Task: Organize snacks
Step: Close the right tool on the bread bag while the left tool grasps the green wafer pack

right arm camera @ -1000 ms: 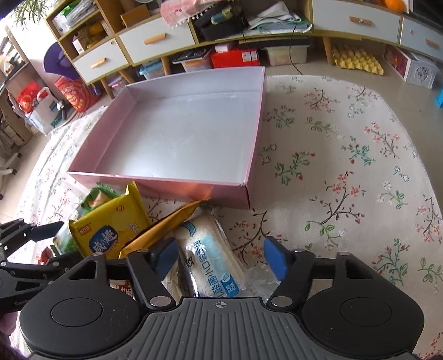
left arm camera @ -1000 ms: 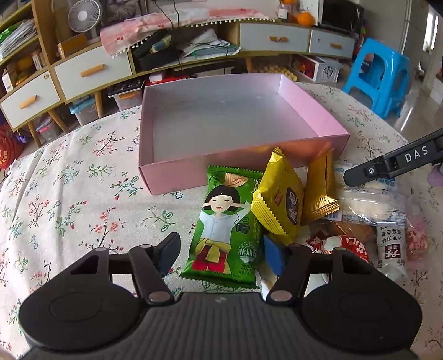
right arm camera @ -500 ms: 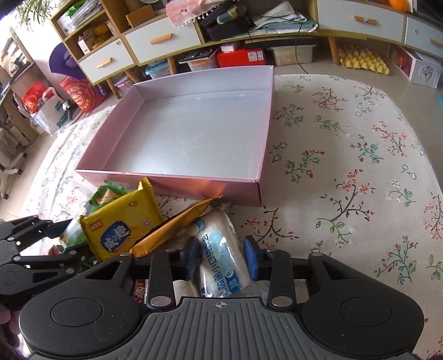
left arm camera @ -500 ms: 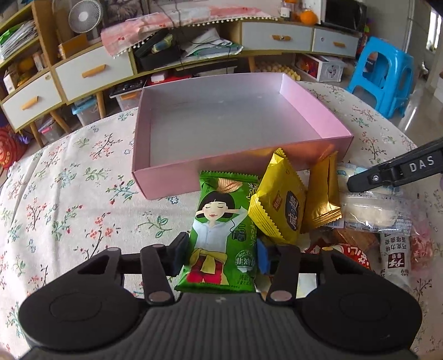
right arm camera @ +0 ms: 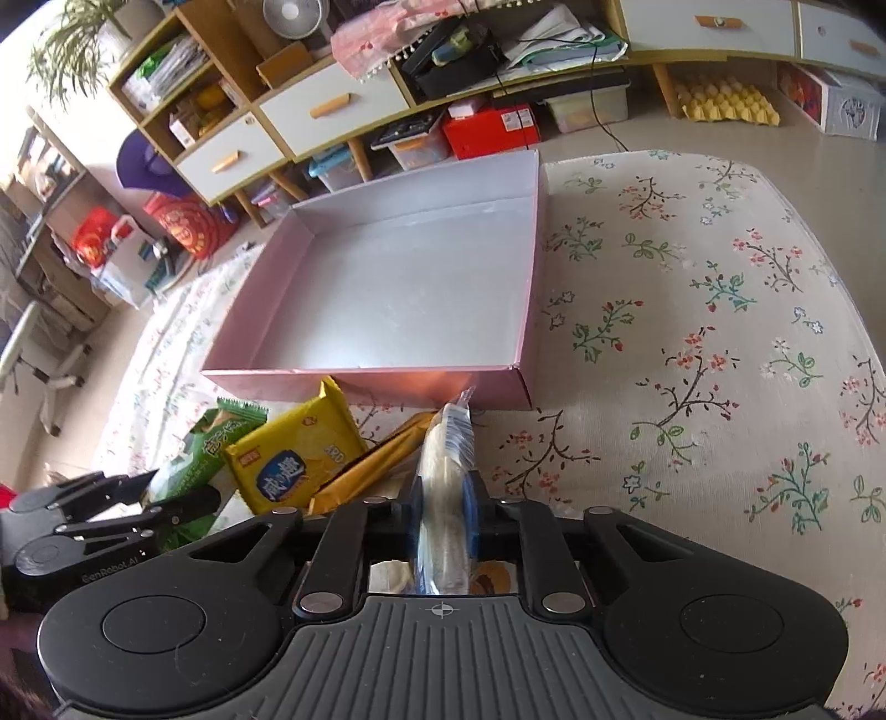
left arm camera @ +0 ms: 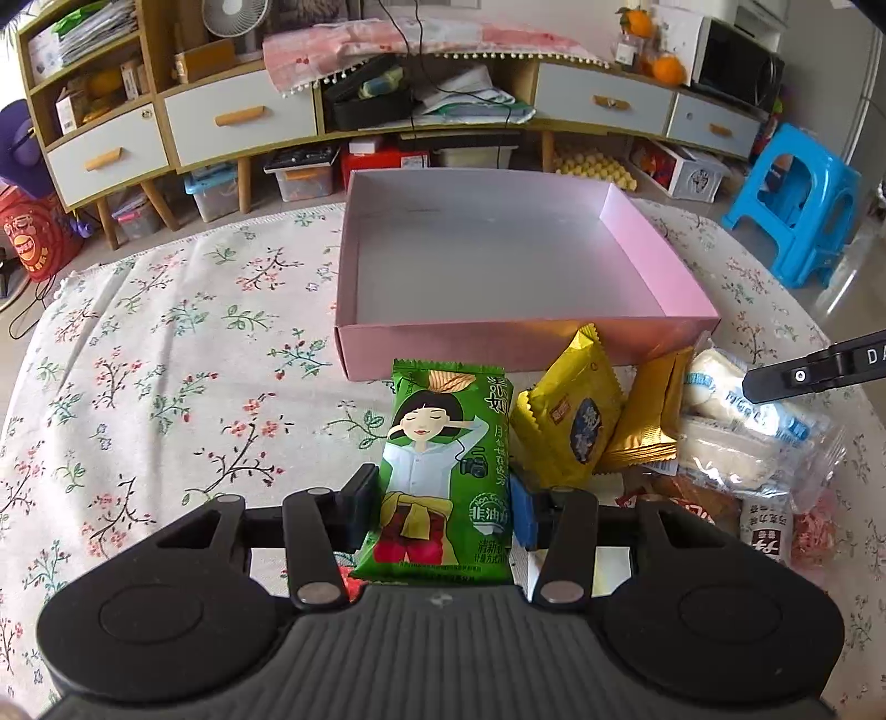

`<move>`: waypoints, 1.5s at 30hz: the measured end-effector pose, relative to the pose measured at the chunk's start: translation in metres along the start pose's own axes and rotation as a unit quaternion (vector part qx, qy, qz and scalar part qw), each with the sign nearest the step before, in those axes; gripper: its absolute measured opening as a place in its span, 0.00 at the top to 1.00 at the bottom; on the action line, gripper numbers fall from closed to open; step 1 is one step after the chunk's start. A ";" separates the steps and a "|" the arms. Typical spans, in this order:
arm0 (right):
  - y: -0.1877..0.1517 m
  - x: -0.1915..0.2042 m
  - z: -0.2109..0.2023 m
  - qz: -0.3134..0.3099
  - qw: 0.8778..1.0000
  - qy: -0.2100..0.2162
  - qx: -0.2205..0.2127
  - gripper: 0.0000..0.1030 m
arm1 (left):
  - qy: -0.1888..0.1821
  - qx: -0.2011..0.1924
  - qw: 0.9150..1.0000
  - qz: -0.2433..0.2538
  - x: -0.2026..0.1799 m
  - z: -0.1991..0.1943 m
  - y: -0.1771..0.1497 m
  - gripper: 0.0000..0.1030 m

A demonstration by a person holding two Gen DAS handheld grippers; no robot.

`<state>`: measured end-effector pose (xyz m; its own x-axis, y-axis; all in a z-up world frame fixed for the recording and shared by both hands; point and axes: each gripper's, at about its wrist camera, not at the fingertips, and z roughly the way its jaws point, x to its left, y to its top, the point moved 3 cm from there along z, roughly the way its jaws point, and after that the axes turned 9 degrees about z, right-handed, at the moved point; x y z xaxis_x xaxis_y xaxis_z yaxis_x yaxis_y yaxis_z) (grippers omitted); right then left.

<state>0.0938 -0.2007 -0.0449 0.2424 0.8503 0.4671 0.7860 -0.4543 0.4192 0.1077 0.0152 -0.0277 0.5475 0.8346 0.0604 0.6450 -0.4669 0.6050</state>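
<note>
Both tongs (left arm camera: 443, 512) (right arm camera: 443, 512) grip packets beside pink box (left arm camera: 498, 346).

From where I work, the long wooden sideboard (left arm camera: 421, 119) fills the far side of the room, its white drawers (left arm camera: 241, 119) fitted with orange handles. On top of it, toward its left end, stands a small fan (right arm camera: 292, 16); a pink cloth (left arm camera: 410, 47) drapes over its middle, and oranges (left arm camera: 667, 69) sit beside a dark microwave (left arm camera: 736, 61) at its right end. Under the sideboard lie plastic bins (left arm camera: 302, 177) and a yellow egg tray (right arm camera: 725, 102) on the pale floor. Right of the sideboard stands a blue plastic stool (left arm camera: 797, 205). Daylight falls from the right.
</note>
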 end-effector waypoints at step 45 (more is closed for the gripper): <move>0.008 0.004 -0.019 -0.018 0.999 -0.028 -0.042 0.80 | 0.023 -0.004 1.000 0.001 -0.005 -0.016 -0.002 0.74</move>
<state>0.0907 -0.2062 -0.0250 0.2485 0.8790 0.4069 0.7448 -0.4420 0.5000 0.0949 0.0173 -0.0163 0.5232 0.8465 0.0983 0.6397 -0.4663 0.6110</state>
